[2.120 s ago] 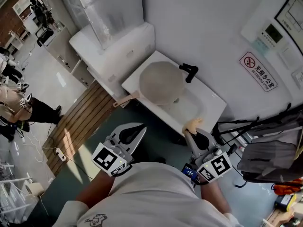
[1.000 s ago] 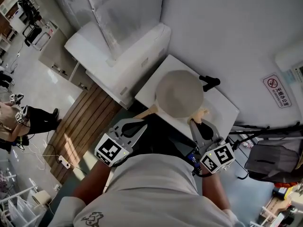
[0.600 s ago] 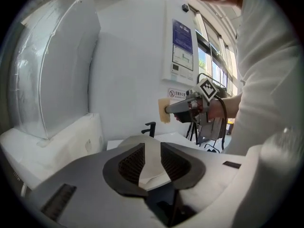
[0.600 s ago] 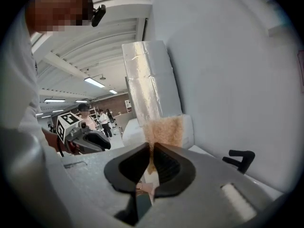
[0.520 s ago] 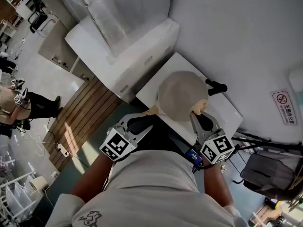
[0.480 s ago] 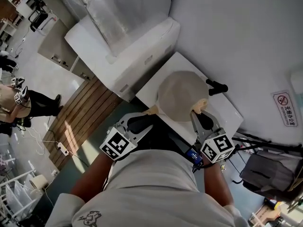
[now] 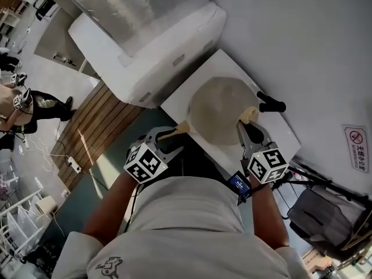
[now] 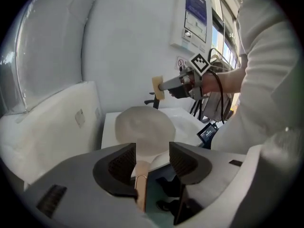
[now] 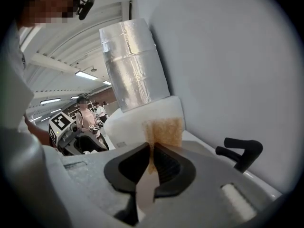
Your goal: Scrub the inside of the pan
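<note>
A beige pan (image 7: pixel 220 108) lies in the white sink (image 7: pixel 273 133), its wooden handle (image 7: pixel 178 129) sticking out over the front edge. My left gripper (image 7: pixel 170 139) has just been opening. Its jaws stand wide on either side of the handle (image 8: pixel 141 175) without pressing it, and the pan (image 8: pixel 144 129) lies just ahead. My right gripper (image 7: pixel 244 124) is shut on a tan sponge (image 7: pixel 249 115) at the pan's right rim. The right gripper view shows that gripper (image 9: pixel 152 148) pinching the sponge (image 9: pixel 164 131).
A black faucet (image 7: pixel 271 105) stands at the sink's back right, close to the sponge. A white foam-wrapped box (image 7: pixel 152 45) sits left of the sink below a silver duct (image 9: pixel 135 63). People (image 7: pixel 20 106) stand on the floor far left.
Both grippers have come down and forward to the sink. The left jaws went from shut to wide open around the pan handle. The sponge now sits by the pan's right rim.
</note>
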Tool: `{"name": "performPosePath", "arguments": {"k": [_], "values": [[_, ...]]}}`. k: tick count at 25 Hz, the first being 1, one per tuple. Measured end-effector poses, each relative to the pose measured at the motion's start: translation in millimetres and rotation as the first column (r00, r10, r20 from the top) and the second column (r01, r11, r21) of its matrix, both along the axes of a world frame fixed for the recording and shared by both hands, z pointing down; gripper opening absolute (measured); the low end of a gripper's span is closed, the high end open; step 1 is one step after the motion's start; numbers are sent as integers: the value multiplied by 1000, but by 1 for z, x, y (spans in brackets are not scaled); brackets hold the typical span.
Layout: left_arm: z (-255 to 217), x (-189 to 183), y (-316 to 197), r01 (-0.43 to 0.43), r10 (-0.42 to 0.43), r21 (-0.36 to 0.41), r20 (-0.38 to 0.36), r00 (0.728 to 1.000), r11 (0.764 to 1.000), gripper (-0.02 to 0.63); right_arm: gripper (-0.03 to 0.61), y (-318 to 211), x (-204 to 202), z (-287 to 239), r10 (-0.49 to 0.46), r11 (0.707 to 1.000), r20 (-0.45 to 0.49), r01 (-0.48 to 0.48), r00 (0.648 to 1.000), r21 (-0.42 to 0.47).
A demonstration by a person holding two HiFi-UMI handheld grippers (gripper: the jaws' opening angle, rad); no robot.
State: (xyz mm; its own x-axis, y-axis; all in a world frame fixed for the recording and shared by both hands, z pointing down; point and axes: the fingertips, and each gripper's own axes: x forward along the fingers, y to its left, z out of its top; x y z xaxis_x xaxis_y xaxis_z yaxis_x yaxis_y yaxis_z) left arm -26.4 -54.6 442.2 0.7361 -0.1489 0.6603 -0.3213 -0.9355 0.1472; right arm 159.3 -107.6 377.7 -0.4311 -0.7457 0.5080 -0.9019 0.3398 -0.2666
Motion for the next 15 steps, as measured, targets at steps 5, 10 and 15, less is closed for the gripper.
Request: {"name": "performPosePath", "arguments": {"k": [5, 10, 15], "values": [[48, -1, -3, -24, 25, -13, 99, 995, 1000, 219, 31, -16, 10, 27, 5, 999, 12, -5, 1000, -43], [94, -6, -7, -25, 32, -43, 174, 984, 999, 219, 37, -32, 18, 53, 27, 996, 9, -26, 1000, -81], [131, -11, -6, -45, 62, -74, 241, 969, 996, 219, 41, -43, 23, 76, 33, 993, 0, -33, 999, -115]]}}
